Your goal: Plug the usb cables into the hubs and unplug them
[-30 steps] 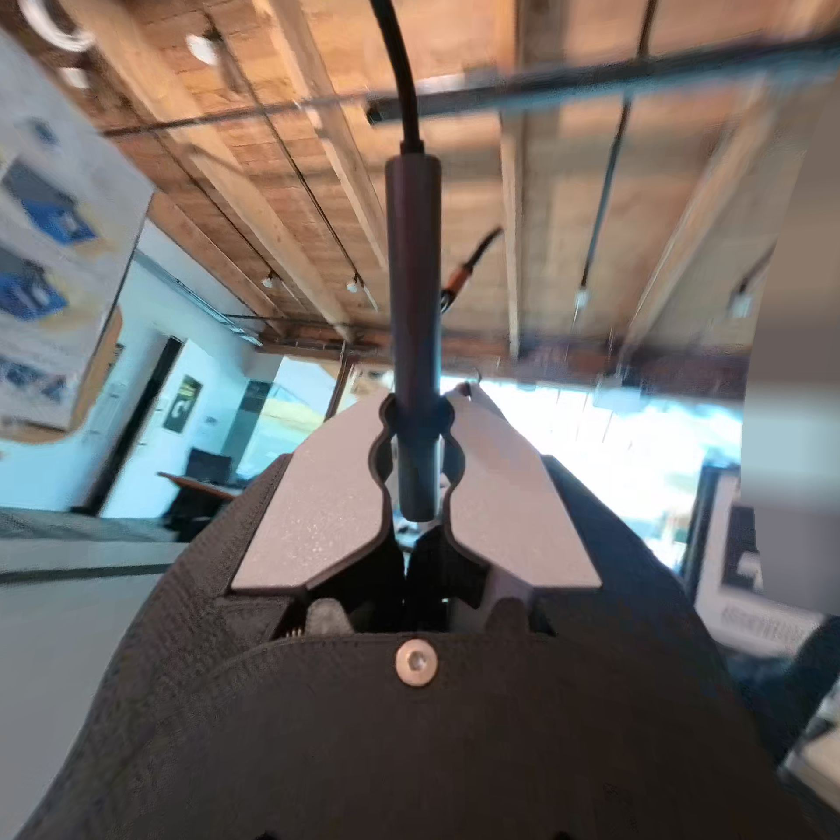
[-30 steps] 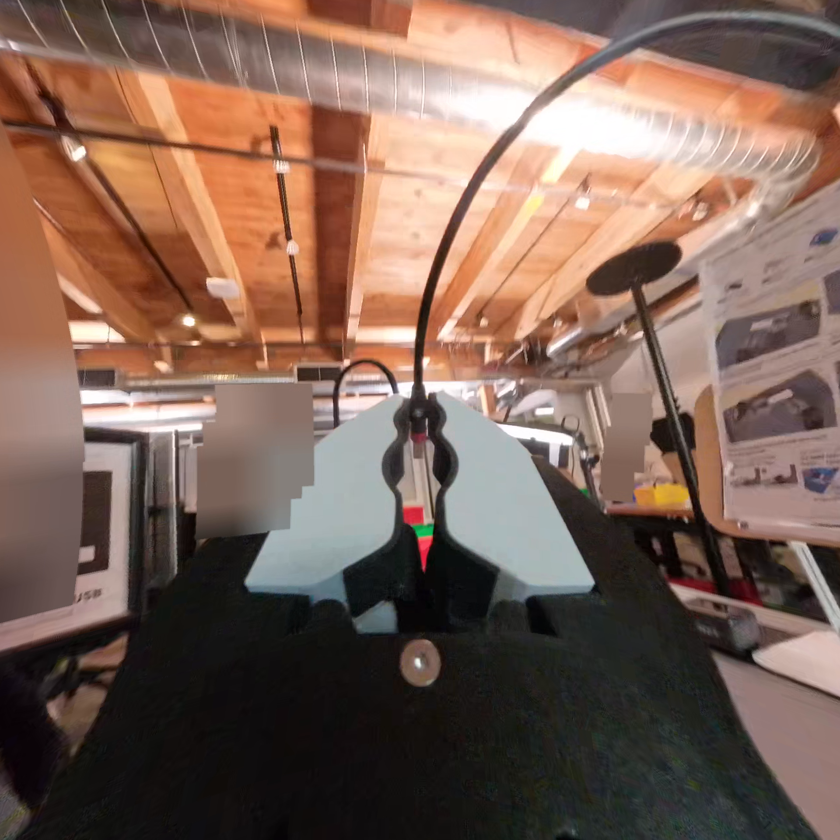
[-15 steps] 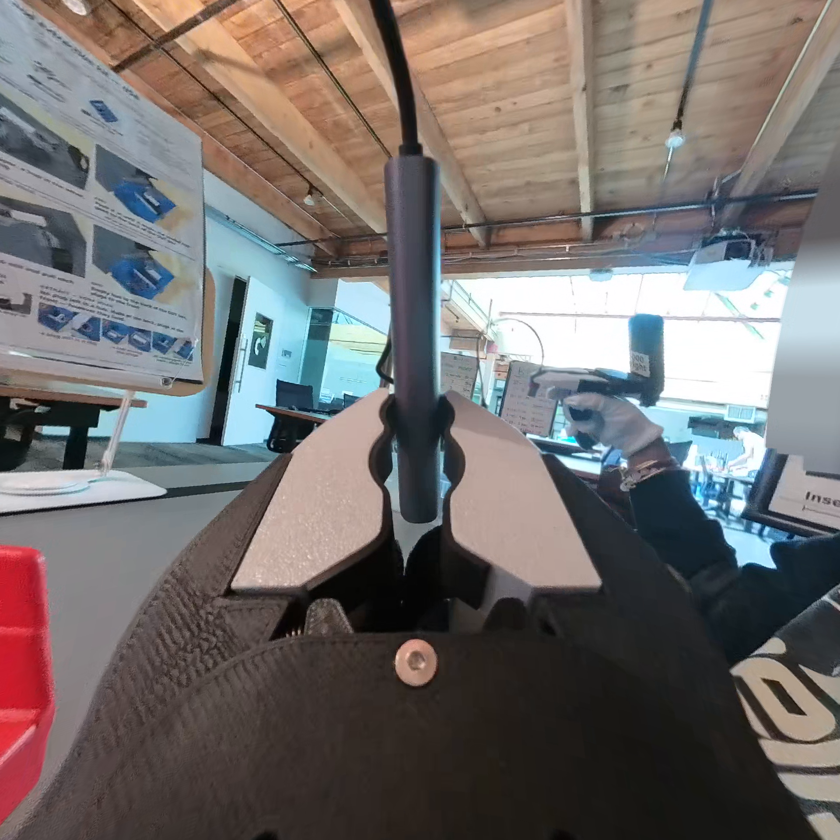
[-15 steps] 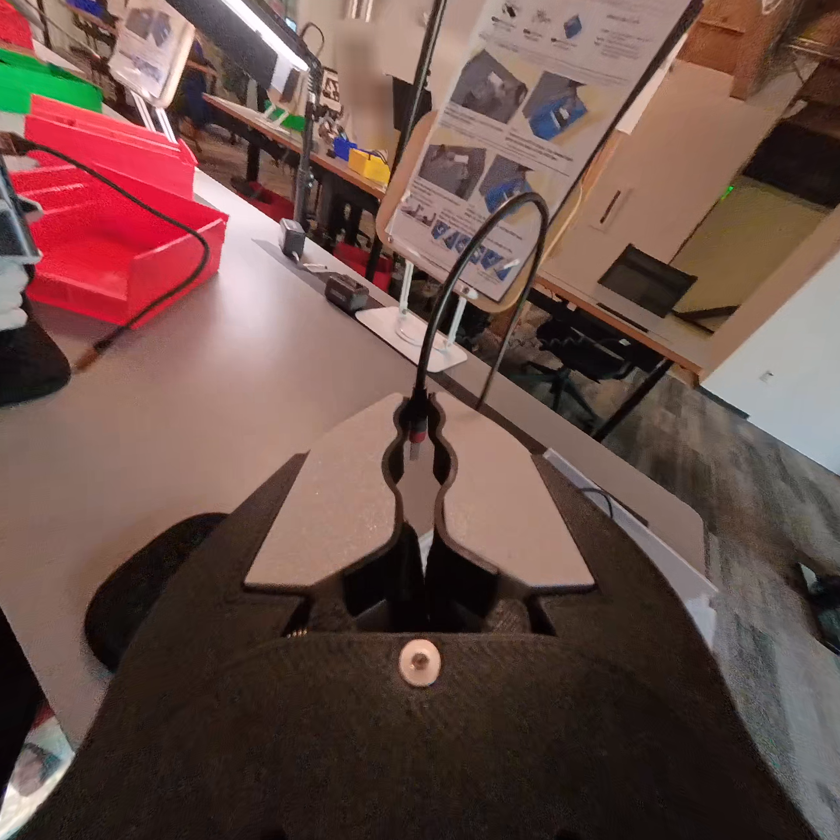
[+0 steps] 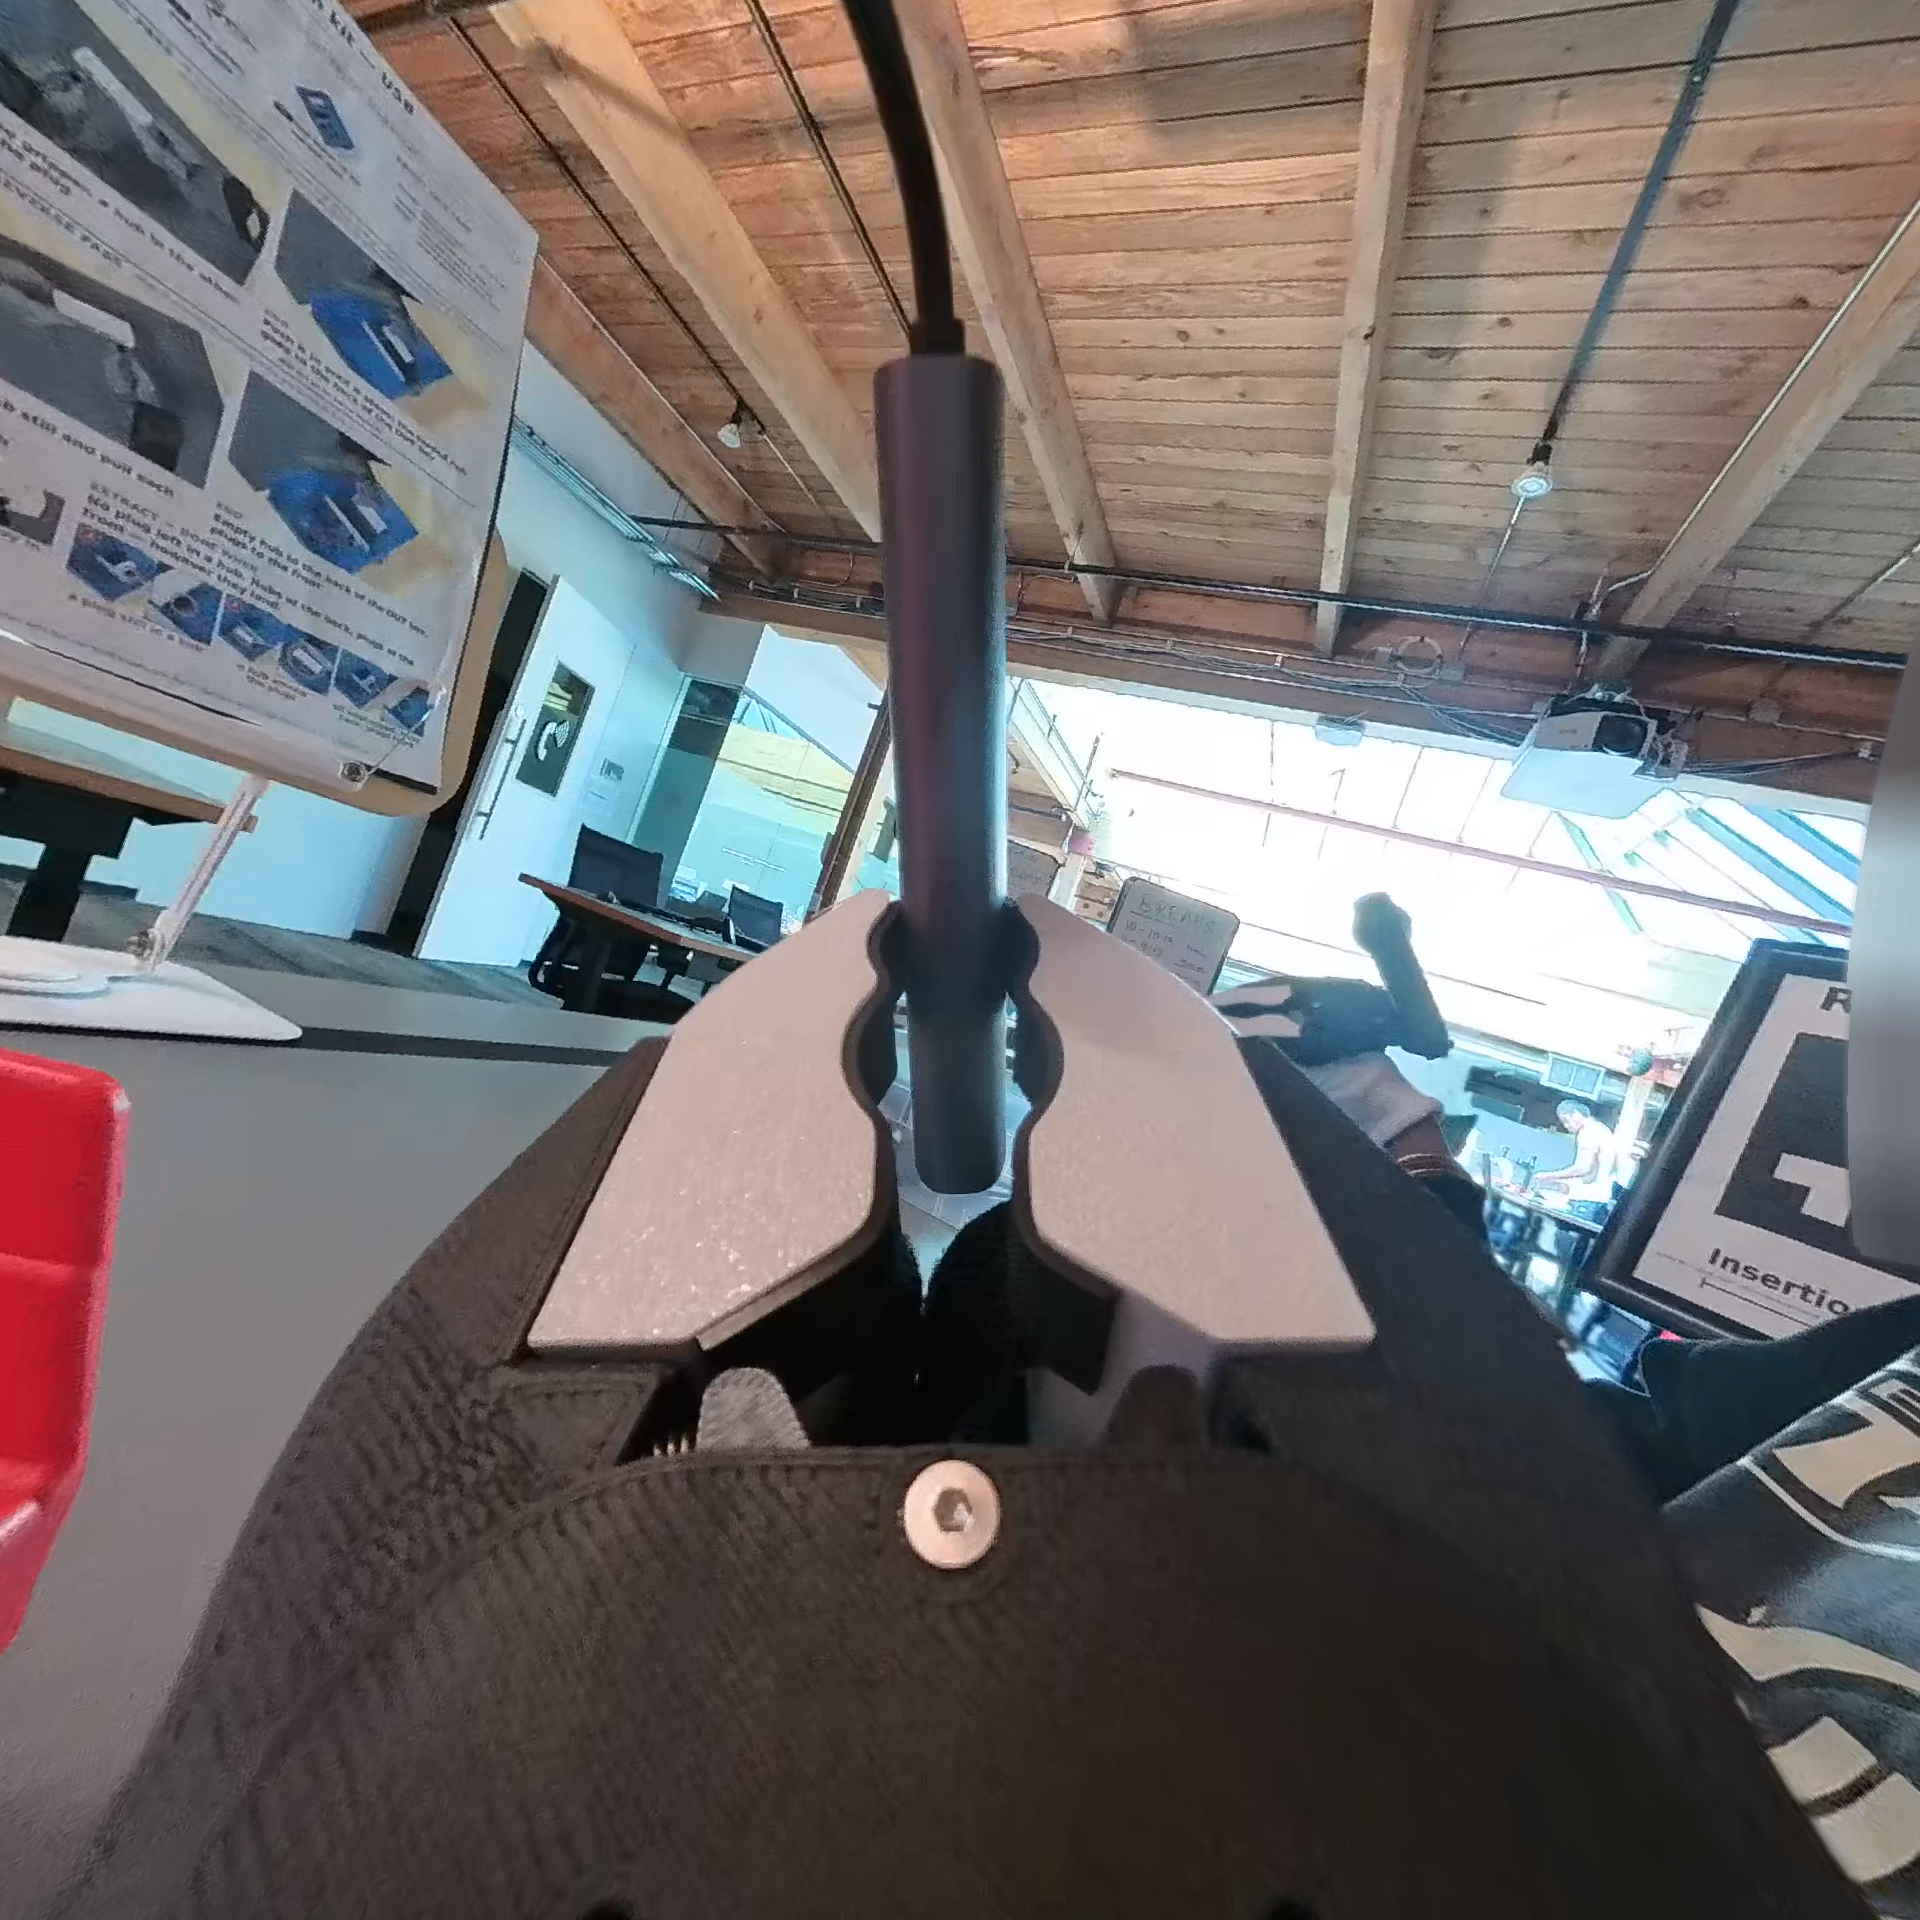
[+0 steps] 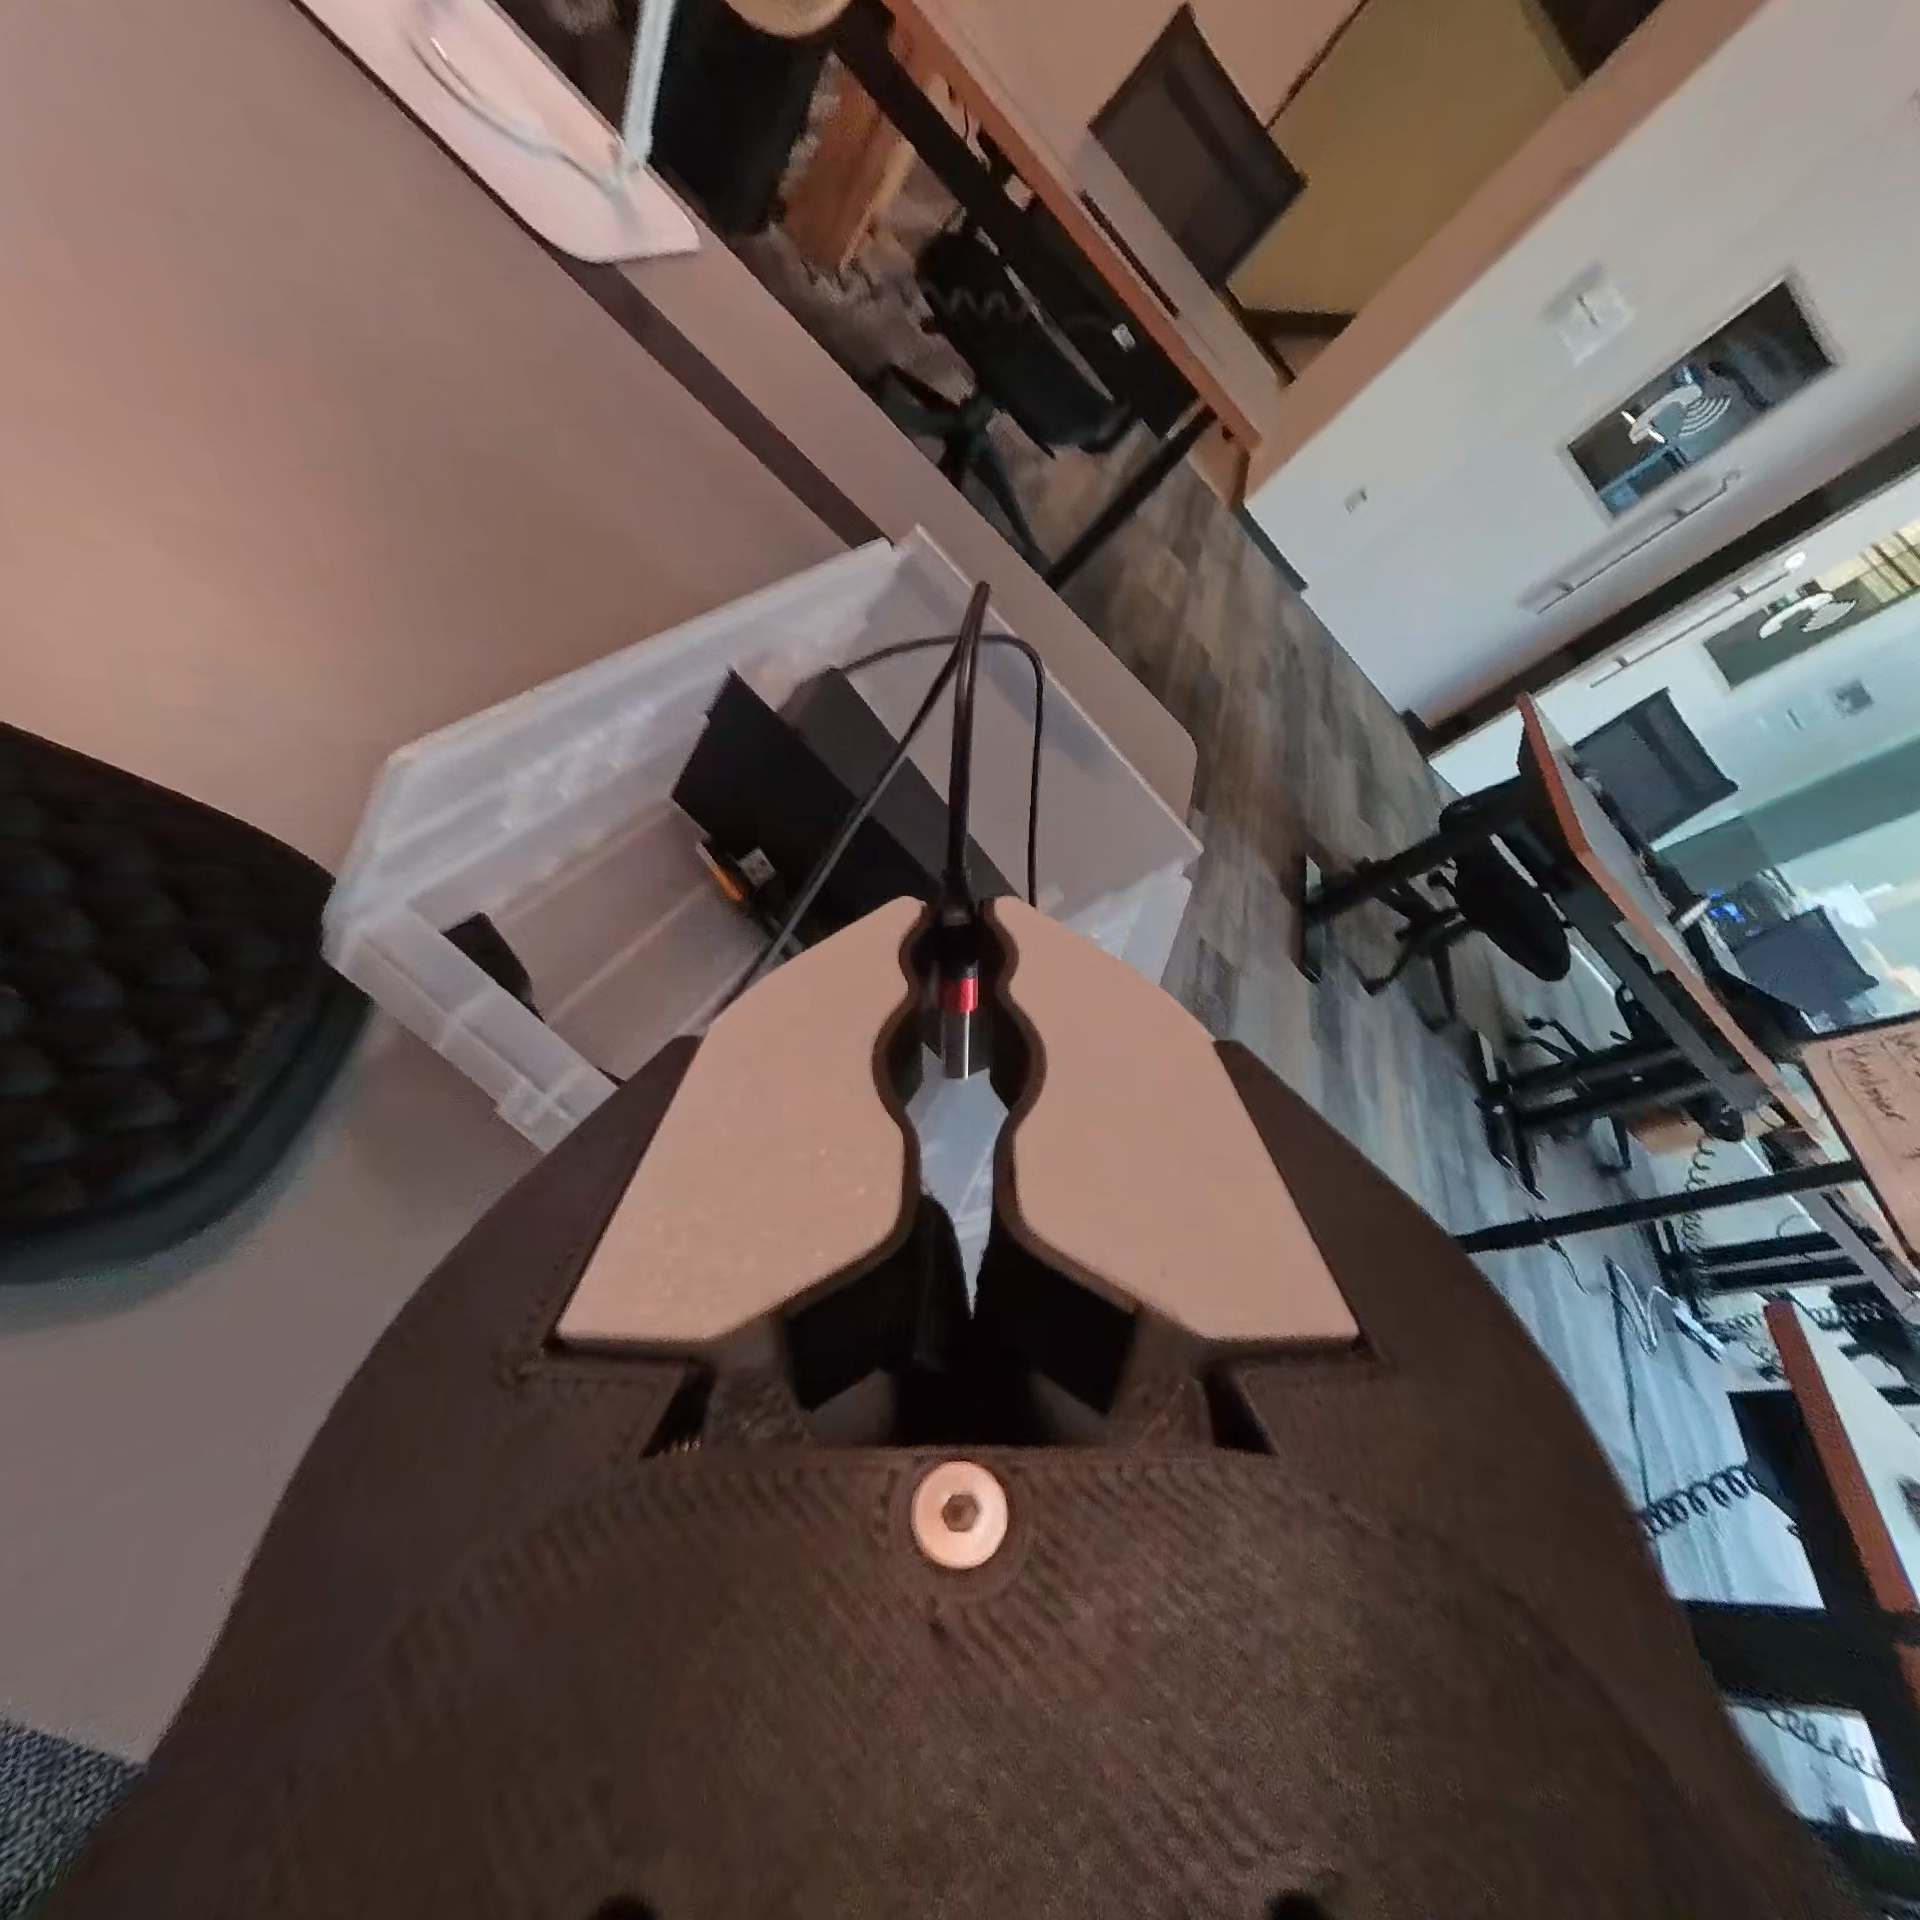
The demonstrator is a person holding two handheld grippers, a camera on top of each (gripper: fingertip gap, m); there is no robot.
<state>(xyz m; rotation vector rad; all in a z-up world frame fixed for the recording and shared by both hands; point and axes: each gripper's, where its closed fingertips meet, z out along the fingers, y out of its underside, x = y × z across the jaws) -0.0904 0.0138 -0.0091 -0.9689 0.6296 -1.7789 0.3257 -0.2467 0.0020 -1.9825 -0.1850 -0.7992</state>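
Observation:
My left gripper (image 5: 952, 940) is shut on a long dark grey USB hub (image 5: 943, 748). The hub stands upright along the fingers, and its black cable (image 5: 914, 156) runs up out of frame. My right gripper (image 6: 960, 920) is shut on a small USB plug (image 6: 958, 1013) with a red band and a metal tip that points back toward the camera. Its thin black cable (image 6: 961, 748) loops down over a clear plastic bin (image 6: 582, 831) that holds black hubs (image 6: 790, 779). The right gripper also shows far off at the right of the left wrist view (image 5: 1320, 1003), held by a gloved hand.
A grey table (image 5: 260, 1195) lies below. A red bin (image 5: 52, 1299) stands at the left edge. A poster board on a stand (image 5: 239, 343) is at the back left, a framed sign (image 5: 1766, 1143) at the right. A black textured pad (image 6: 125, 997) lies left of the clear bin.
Both grippers have swung down from pointing at the ceiling. The right one now tilts over the clear bin at the table's edge. Both holds are unchanged.

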